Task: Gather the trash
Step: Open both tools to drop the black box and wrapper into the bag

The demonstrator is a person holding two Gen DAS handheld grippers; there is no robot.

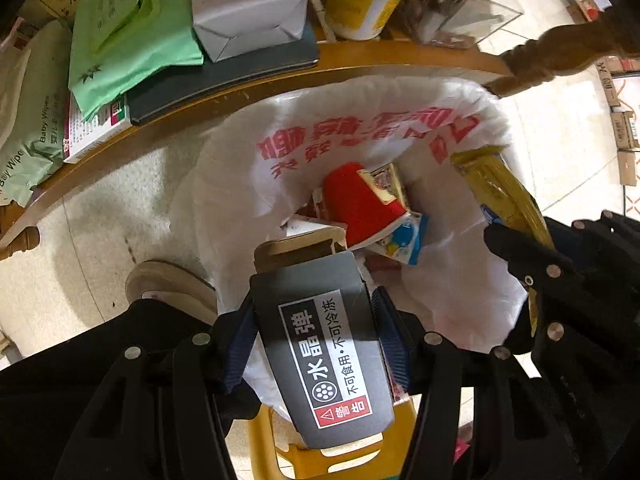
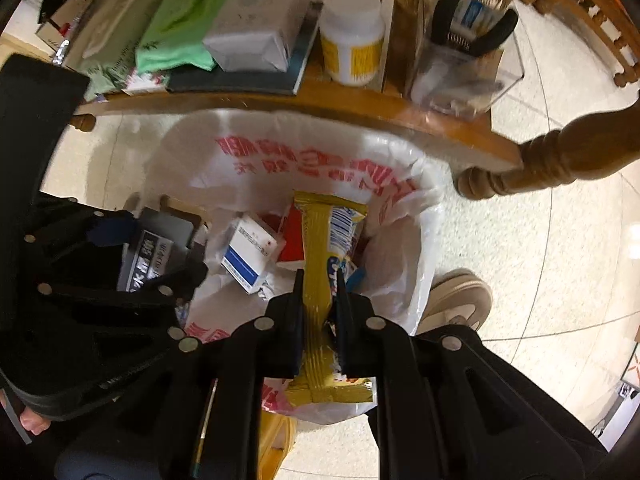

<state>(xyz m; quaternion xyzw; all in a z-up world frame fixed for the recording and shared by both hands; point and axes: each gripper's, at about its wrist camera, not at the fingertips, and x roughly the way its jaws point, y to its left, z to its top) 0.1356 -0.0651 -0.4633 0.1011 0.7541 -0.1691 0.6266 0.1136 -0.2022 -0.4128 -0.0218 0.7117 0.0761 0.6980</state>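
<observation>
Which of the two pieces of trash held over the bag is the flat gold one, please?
The gold wrapper in the right gripper; the left gripper holds a bulky grey box.

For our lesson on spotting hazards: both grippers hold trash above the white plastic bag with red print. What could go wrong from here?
1. The grey box with the warning label, clamped in the left gripper, may catch the white plastic bag's rim and collapse it.
2. The long gold wrapper in the right gripper might snag and fall outside.
</observation>
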